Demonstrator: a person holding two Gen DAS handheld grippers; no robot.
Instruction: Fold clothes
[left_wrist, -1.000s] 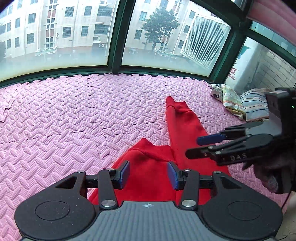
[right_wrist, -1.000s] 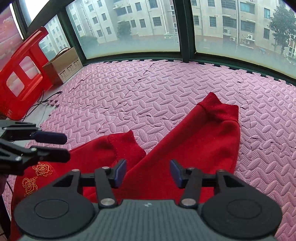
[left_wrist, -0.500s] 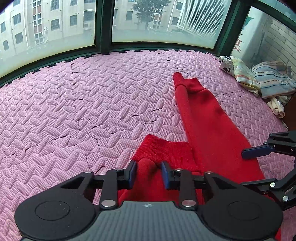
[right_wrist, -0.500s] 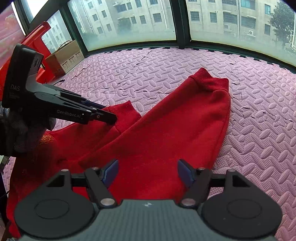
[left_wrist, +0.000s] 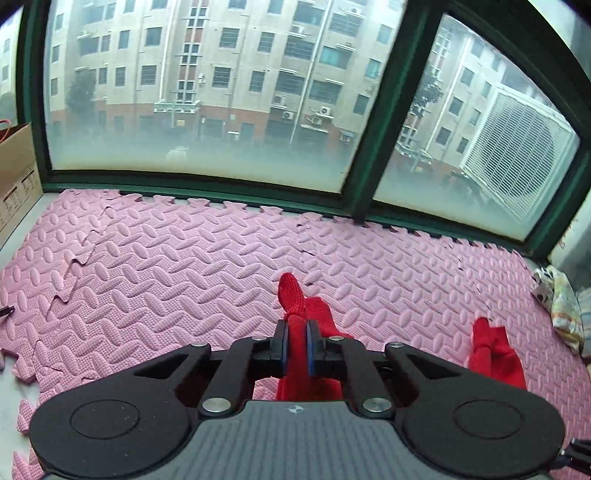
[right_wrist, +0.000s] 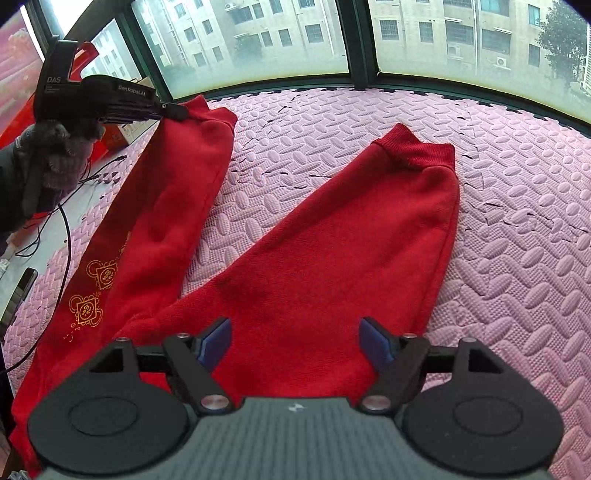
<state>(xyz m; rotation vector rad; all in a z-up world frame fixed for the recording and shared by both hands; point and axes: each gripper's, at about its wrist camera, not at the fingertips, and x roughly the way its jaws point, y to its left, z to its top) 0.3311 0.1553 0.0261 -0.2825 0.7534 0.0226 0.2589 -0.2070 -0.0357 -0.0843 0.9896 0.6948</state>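
Between left fingers (left_wrist: 284, 343): trouser cuff (left_wrist: 291, 295).

Soft window daylight, fisheye-warped edges

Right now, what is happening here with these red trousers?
A person with a gripper in each hand is folding red trousers on a pink foam mat. The left gripper is shut on the cuff of one leg and holds it up. The right gripper hovers over the other leg, jaws opening, gripping nothing.
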